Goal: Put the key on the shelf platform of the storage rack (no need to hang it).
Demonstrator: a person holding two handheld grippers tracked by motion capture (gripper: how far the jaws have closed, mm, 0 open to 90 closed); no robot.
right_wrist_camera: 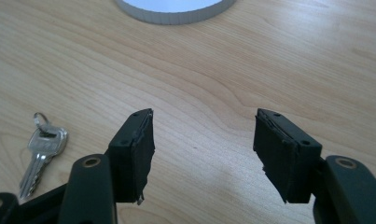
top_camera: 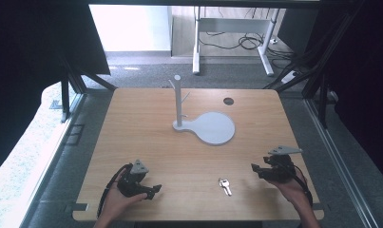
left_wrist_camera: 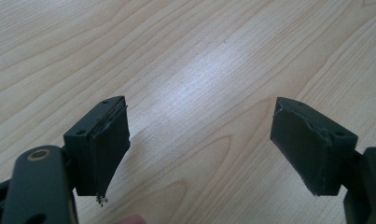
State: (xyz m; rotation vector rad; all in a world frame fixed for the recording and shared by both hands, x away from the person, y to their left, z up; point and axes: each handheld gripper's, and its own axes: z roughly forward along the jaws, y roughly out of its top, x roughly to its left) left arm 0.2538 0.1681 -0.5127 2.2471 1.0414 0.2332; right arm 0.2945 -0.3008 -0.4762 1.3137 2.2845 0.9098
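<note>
A small bunch of silver keys [top_camera: 224,185] lies flat on the wooden table [top_camera: 132,128] near its front edge; the right gripper view has the keys [right_wrist_camera: 42,154] at lower left. A grey stand [top_camera: 204,126] with an upright pegged post and a round base sits mid-table, its base rim [right_wrist_camera: 171,14] at the top of the right gripper view. My left gripper [top_camera: 156,191] rests at the front left, open and empty, its jaws [left_wrist_camera: 202,144] wide over bare wood. My right gripper [top_camera: 254,168] sits at the front right, open and empty [right_wrist_camera: 204,149], right of the keys.
A round cable hole [top_camera: 228,101] is in the table's far right part. Beyond the far edge stand white desk legs [top_camera: 196,45] with cables on the floor. Dark frame struts flank both sides of the table.
</note>
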